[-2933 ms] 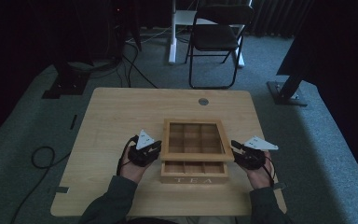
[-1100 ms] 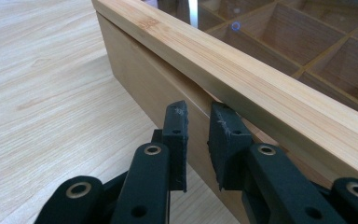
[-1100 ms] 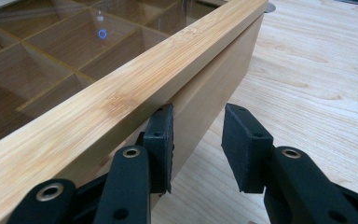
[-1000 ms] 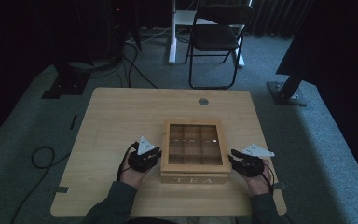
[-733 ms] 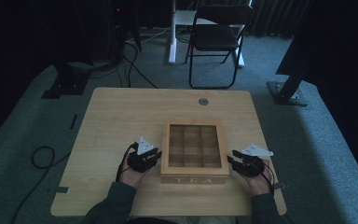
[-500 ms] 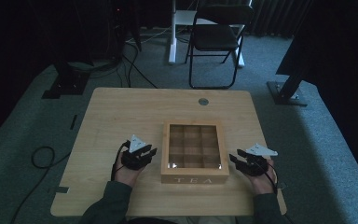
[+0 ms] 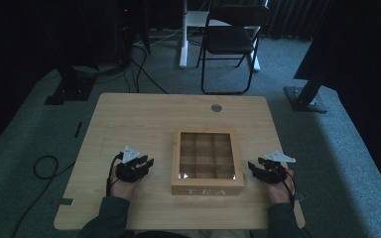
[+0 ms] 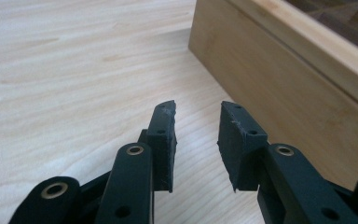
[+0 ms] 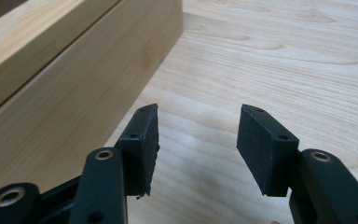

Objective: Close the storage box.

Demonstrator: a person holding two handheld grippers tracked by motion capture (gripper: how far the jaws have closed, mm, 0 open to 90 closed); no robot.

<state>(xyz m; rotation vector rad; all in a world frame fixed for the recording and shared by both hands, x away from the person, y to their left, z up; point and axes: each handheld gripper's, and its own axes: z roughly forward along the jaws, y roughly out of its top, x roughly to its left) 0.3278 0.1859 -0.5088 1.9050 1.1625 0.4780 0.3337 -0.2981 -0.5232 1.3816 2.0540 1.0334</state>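
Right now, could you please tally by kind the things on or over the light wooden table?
Wooden tea box with a glass grid lid: 1
Black two-jaw grippers, left gripper and right gripper, both open and holding nothing: 2
Round grey grommet in the table: 1
Total: 4

The left tool (image 8: 196, 140), jaws apart and empty, sits beside the wooden box (image 8: 279, 79).
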